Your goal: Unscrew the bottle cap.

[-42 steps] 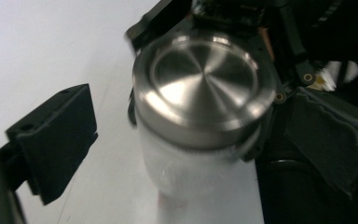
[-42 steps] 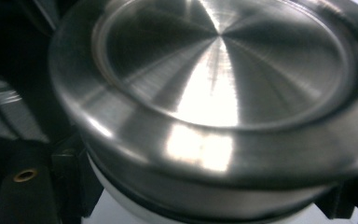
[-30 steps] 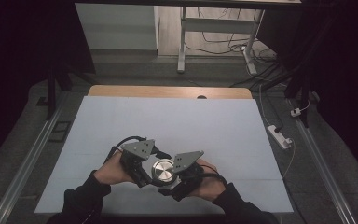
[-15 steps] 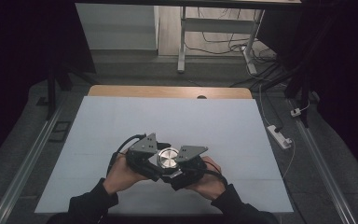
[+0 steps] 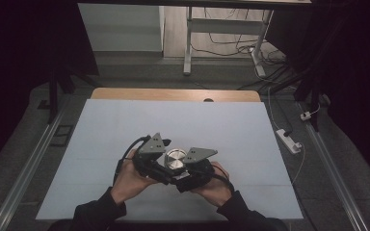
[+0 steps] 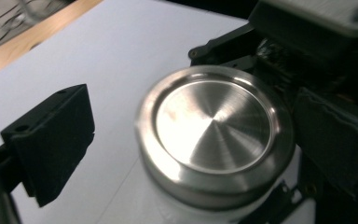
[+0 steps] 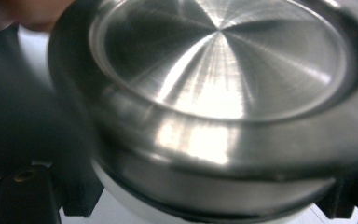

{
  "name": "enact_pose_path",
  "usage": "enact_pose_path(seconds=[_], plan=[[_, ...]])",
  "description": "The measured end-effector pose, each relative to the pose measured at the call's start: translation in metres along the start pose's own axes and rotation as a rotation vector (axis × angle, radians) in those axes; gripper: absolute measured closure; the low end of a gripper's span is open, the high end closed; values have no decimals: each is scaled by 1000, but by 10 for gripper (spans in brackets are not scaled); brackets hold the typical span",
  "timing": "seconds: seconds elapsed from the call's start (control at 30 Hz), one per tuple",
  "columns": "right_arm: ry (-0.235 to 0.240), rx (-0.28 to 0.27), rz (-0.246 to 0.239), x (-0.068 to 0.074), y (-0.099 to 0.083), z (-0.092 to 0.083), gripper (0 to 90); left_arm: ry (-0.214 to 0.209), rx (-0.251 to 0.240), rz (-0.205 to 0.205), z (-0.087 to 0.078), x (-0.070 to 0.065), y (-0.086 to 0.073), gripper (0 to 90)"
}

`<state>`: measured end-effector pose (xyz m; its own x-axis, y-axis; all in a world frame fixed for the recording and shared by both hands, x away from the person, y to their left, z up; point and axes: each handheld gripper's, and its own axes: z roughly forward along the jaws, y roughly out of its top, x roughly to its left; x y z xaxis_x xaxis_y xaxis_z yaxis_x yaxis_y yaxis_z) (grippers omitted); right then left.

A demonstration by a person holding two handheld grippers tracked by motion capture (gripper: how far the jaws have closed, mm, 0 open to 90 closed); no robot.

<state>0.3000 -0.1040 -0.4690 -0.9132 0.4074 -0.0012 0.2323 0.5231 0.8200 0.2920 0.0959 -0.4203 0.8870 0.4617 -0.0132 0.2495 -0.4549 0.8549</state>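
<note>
A round jar with a brushed steel lid [image 5: 175, 159] [image 6: 214, 126] [image 7: 219, 60] and a white body sits low over the white table top [image 5: 183, 120], held between both grippers. My right gripper [image 5: 192, 168] [image 7: 191, 205] is shut on the jar's white body just under the lid. My left gripper [image 5: 160, 153] [image 6: 191, 140] has just been opening its jaws. The lid stands between them, and the left pad [image 6: 51, 140] is clear of its rim. A hand holds each gripper from the near edge.
The white sheet covers a wooden table whose far edge [image 5: 173, 94] shows bare. A white power strip [image 5: 289, 140] lies on the floor at the right. Metal rails [image 5: 29, 168] run along both sides, and a table leg [image 5: 188, 43] stands beyond.
Both hands have drawn closer together and carried the jar slightly farther from the near edge. The left gripper has come up against the lid.
</note>
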Motion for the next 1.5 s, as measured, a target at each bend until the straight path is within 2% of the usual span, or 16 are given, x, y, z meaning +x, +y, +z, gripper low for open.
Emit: enact_pose_path(seconds=[0.07, 0.17, 0.33, 0.53, 0.67, 0.83, 0.87, 0.9, 1.17, 1.23, 1.27, 1.3, 1.4, 1.43, 1.47, 1.5], plan=[[27, -11, -8, -1, 0, -1, 144, -85, -17, 11, -10, 9, 0, 0], [91, -13, -10, -4, -1, -3, 144, -249, -32, 59, -22, 20, -5, 13], [190, -8, -64, 0, 0, -2, 144, -326, -3, 134, -24, 23, -9, 58], [255, 25, -134, 13, 2, 2, 144, -409, 41, 210, -13, 15, -13, 139], [248, 27, -149, 17, 2, 2, 144, -384, 32, 232, -13, 11, -13, 200], [177, 5, -104, 13, 4, -1, 145, -281, 8, 168, -11, 9, -10, 203], [177, 5, -104, 13, 4, -1, 145, -281, 8, 168, -11, 9, -10, 203], [131, -1, -78, 10, 4, -1, 144, -219, -2, 124, -7, 7, -9, 203], [-25, -5, 18, 4, 4, -1, 145, -6, -42, -22, 5, -9, -6, 201], [-40, -2, 31, 3, 3, -1, 144, -2, -31, -31, 8, -9, -5, 183], [-41, -2, 29, 3, 3, 0, 145, -6, -28, -40, 8, -8, -5, 127], [-45, -3, 21, 2, 2, 0, 145, -14, -33, -39, 7, -6, -4, 50], [-22, -14, 10, 1, 2, -2, 144, -57, -43, -16, -2, 3, -4, 0], [-11, -15, 6, 0, 2, -3, 144, -96, -48, -9, -7, 9, -5, 0], [15, -14, -1, 0, 3, -3, 145, -96, -48, -9, -7, 9, -5, 0], [41, -13, -5, -1, 3, -4, 144, -188, -61, 19, -14, 17, -8, 20]])
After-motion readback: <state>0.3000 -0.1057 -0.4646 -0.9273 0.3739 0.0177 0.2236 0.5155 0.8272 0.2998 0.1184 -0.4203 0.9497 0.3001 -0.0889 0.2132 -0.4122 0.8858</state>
